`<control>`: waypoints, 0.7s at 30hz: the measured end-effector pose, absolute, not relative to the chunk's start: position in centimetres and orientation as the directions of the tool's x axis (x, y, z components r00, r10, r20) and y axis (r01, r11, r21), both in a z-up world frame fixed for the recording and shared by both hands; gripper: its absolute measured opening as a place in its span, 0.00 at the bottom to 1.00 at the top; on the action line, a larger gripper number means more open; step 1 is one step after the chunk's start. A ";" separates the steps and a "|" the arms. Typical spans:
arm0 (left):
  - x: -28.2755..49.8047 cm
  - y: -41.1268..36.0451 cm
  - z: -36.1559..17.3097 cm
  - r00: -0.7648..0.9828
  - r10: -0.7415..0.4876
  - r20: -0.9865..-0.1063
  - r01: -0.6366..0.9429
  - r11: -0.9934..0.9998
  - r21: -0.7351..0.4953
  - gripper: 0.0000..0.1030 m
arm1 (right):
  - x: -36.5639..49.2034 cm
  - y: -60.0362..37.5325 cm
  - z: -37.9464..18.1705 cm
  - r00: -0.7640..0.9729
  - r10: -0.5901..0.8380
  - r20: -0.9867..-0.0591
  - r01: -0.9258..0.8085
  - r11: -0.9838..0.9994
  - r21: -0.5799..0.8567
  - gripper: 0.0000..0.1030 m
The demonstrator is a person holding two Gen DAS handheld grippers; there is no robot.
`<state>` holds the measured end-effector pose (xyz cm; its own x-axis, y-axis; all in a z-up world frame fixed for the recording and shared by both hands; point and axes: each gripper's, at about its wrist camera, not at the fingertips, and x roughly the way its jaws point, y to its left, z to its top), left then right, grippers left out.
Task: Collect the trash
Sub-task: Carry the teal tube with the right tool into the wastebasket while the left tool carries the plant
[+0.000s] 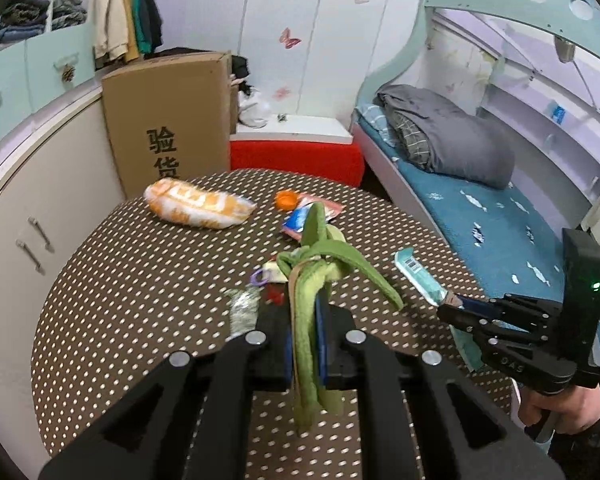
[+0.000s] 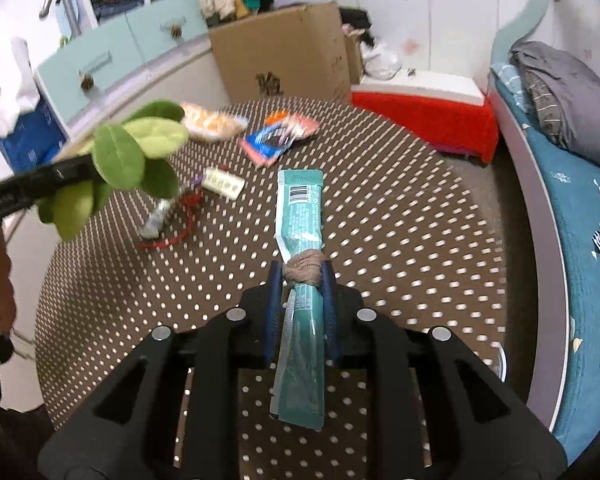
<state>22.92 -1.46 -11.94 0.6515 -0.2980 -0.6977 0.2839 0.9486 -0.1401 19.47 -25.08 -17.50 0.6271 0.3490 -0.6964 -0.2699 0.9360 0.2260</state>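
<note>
My left gripper (image 1: 302,304) is shut on a green plush leaf toy (image 1: 312,276) and holds it above the brown dotted table (image 1: 140,300). In the right wrist view the toy (image 2: 124,160) hangs at the left, hiding that gripper's tips. My right gripper (image 2: 302,276) is shut on a long teal wrapper (image 2: 300,208) with a brown hair tie (image 2: 304,266) around it, also lifted off the table. On the table lie an orange-and-white snack bag (image 1: 198,204), an orange cap (image 1: 286,200), a red-and-blue wrapper (image 1: 300,218), silver foil (image 1: 242,308), a white blister pack (image 2: 223,183) and red string (image 2: 176,236).
A tall cardboard box (image 1: 172,120) and a red stool (image 1: 296,160) stand behind the table. A bed (image 1: 480,220) with grey bedding runs along the right. White cabinets (image 1: 28,220) line the left, with a blue tissue box (image 2: 28,136) on top.
</note>
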 end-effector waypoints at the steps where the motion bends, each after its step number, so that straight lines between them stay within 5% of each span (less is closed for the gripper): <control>1: 23.0 -2.0 -11.6 0.652 -0.309 -0.693 0.296 0.944 -0.142 0.08 | 19.2 -25.8 -16.8 0.644 0.350 -0.680 -0.259 0.937 0.236 0.19; 13: 24.3 -11.0 -8.3 0.622 -0.458 -0.635 0.467 0.868 -0.169 0.08 | 15.8 -38.4 -9.4 0.835 0.196 -0.514 -0.037 0.953 0.302 0.19; 21: 24.8 -18.1 -8.3 0.544 -0.540 -0.642 0.573 0.798 -0.186 0.08 | 14.7 -47.0 -13.0 0.815 0.045 -0.578 0.207 0.909 0.362 0.19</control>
